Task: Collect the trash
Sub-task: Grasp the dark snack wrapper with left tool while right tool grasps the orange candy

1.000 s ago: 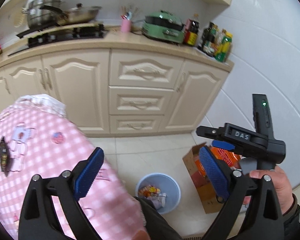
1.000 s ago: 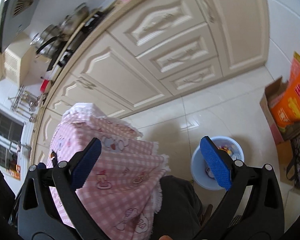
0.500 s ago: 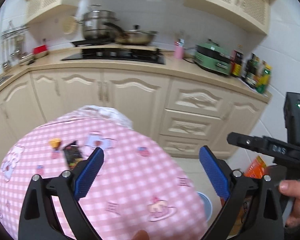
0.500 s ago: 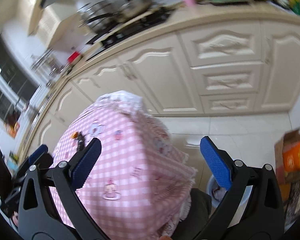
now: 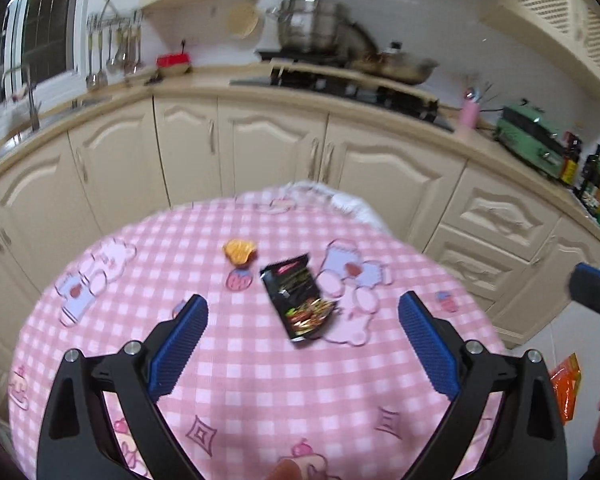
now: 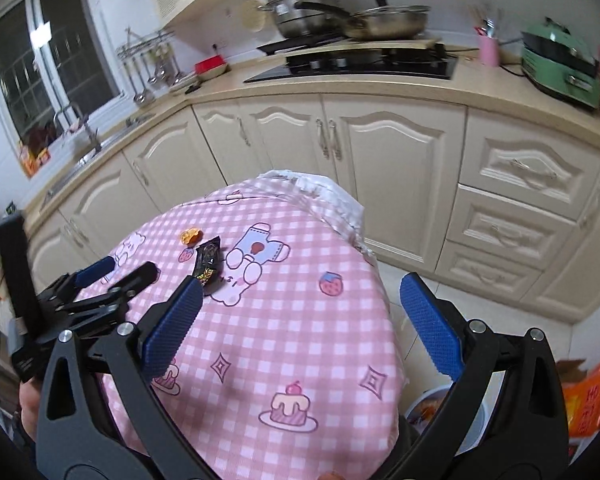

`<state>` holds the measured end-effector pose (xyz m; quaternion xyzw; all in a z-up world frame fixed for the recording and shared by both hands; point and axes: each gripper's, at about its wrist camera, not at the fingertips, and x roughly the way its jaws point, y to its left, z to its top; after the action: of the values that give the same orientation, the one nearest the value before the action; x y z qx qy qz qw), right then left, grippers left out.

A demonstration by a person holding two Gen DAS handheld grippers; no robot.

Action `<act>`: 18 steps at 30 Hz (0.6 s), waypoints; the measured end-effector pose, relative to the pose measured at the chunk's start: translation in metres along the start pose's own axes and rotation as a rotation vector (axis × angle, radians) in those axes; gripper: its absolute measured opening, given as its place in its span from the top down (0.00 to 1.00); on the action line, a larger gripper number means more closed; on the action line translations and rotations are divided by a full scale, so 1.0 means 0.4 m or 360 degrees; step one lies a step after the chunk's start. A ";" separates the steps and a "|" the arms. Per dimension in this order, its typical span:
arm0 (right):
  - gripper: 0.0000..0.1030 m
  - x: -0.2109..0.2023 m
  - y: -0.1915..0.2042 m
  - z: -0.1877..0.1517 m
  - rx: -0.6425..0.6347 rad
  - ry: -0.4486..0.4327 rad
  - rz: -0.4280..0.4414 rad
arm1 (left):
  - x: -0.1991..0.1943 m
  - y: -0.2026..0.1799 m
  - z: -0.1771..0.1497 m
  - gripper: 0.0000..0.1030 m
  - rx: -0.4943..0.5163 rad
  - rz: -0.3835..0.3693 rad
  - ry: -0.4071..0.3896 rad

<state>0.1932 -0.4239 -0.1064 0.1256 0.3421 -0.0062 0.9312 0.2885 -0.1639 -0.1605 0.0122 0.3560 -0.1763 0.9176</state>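
We hold the left gripper (image 5: pixel 302 344) low in the frame, its blue pads spread wide with nothing between them, above a round table under a pink checked cloth (image 5: pixel 260 384). A black snack wrapper (image 5: pixel 298 300) lies flat at the centre of the frame, just ahead of the gap, and a small orange wrapper (image 5: pixel 240 250) sits near it, up and to the left, apart. Bare cloth surrounds both on every side. Our right gripper (image 6: pixel 300 324) gapes equally wide and empty over the table's right edge, beyond which the floor opens. At lower right a rim shows, probably a bin (image 6: pixel 428 404), mostly hidden.
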 end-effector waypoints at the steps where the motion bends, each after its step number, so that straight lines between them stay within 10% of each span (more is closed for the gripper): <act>1: 0.06 0.009 0.001 0.003 0.0000 0.0007 0.0003 | 0.024 0.003 0.000 0.09 -0.0008 0.0001 0.0015; 8: 0.06 0.079 -0.013 0.015 0.0007 0.0056 -0.0009 | 0.225 -0.001 0.002 0.10 -0.0006 0.0055 0.0195; 14: 0.06 0.132 -0.007 0.033 0.0000 0.0089 0.0027 | 0.261 -0.009 -0.007 0.75 0.0031 0.0043 0.0262; 18: 0.06 0.190 0.035 0.051 -0.0041 0.0127 0.0083 | 0.211 0.048 -0.014 0.85 -0.0091 -0.0059 0.0235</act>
<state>0.2659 -0.4097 -0.1368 0.1225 0.3755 0.0275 0.9183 0.3489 -0.1716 -0.2223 -0.0077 0.4279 -0.1815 0.8854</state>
